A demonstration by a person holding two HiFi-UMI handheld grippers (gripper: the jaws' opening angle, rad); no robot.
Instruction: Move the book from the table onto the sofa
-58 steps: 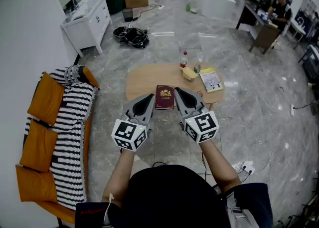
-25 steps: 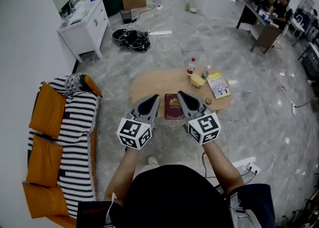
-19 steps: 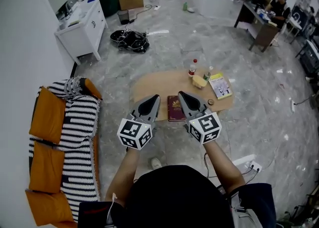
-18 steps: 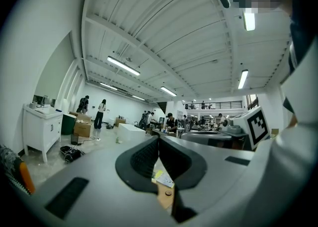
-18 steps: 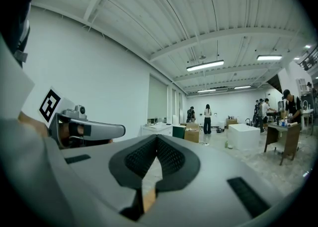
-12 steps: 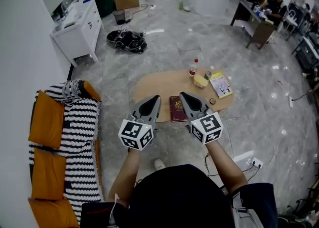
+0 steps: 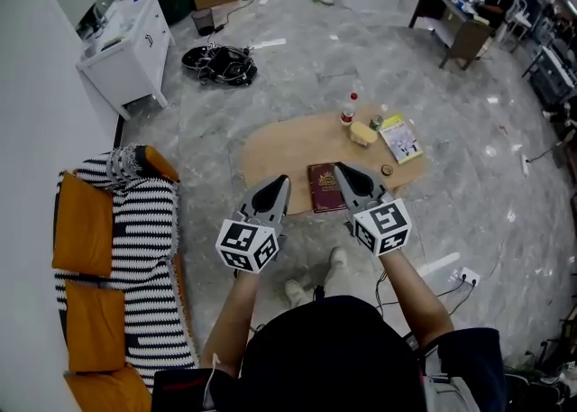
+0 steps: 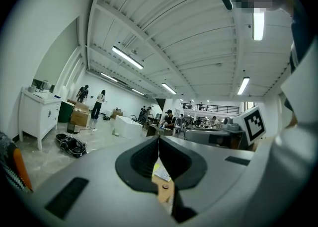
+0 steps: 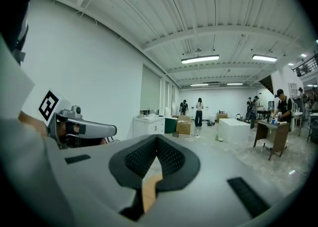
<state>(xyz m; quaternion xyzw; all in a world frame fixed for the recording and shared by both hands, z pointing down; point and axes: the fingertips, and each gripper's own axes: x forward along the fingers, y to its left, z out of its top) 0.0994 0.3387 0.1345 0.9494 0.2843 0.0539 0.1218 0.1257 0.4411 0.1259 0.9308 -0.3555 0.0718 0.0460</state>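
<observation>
On the desk [image 7: 275,144], near edge, the book [image 7: 323,188] lies flat, seen between my left tool [image 7: 281,182] and right tool [image 7: 342,169], both clenched and empty. Risk: brought in unopened, they could shove it floorward.

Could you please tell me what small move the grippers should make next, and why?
Probably open both jaws. The left gripper and right gripper are shut and empty, flanking the book, which lies flat on the table, not yet on the sofa. Shut jaws cannot take its edges, so opening likely comes before closing in.
</observation>
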